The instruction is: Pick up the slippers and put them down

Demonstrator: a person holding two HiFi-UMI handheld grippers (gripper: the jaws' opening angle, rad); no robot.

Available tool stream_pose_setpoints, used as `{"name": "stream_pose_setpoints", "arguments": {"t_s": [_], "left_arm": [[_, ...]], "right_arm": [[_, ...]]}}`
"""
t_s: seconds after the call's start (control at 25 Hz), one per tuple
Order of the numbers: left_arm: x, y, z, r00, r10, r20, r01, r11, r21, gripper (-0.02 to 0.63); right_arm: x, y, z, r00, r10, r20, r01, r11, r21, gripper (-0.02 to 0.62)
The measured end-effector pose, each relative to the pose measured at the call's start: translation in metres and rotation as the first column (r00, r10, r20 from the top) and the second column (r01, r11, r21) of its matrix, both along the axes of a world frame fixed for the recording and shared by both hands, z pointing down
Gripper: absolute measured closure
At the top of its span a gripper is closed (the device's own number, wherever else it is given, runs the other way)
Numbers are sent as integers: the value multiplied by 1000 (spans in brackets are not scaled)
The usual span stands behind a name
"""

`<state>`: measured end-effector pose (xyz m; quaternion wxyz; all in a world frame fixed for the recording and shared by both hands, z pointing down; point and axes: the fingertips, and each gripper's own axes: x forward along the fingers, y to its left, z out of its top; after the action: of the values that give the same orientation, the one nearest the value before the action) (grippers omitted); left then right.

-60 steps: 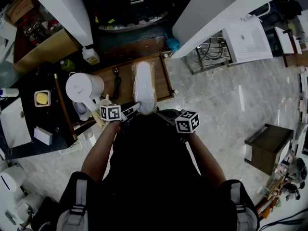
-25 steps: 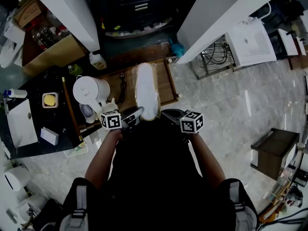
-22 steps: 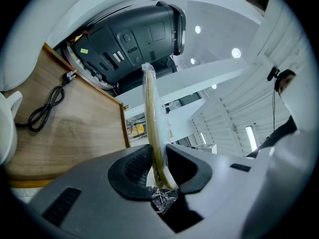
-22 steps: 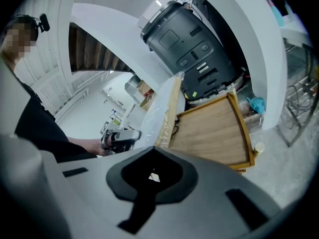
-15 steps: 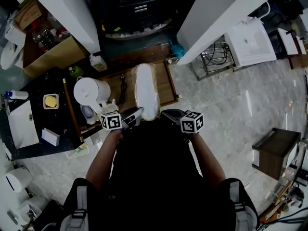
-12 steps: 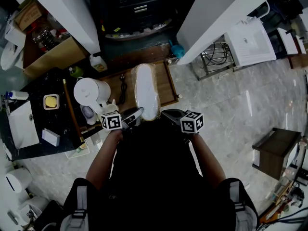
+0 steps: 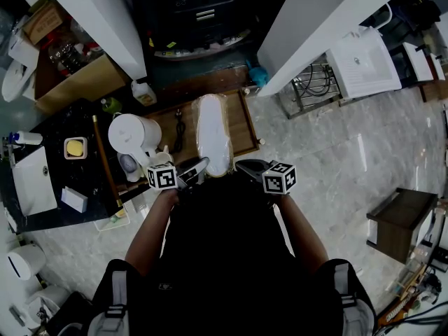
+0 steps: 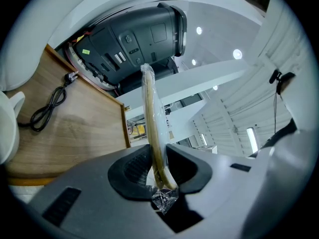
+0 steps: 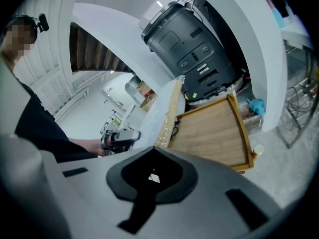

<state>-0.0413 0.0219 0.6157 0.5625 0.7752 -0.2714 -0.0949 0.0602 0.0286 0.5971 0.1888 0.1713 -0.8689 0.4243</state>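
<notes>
Left gripper (image 7: 196,168) clamped on near end of plastic-wrapped slippers (image 7: 213,135). Pack stretched over wooden tray (image 7: 241,121); couldn't tell if resting there. Right gripper (image 7: 246,165) beside it, jaws closed, empty. Looked like put-down step. Next move called for settling pack flat, then loosening grip.

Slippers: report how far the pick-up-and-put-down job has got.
Done: the plastic-wrapped slipper looks picked up, its edge clamped in the left gripper and held above the wooden tray. In hand: only that grip. The right gripper is shut on nothing, beside the slipper's near end. Left: setting the slipper down and letting go.
</notes>
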Motion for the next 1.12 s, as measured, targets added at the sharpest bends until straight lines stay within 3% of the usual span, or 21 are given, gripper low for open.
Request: {"name": "stream_pose_setpoints", "arguments": {"t_s": [1.12], "left_arm": [[2,-2,-7,999,-47,2,47,999,-26,514]], "right_arm": [[-1,-11,-3,999,-53,7,53,999,-4,588]]}}
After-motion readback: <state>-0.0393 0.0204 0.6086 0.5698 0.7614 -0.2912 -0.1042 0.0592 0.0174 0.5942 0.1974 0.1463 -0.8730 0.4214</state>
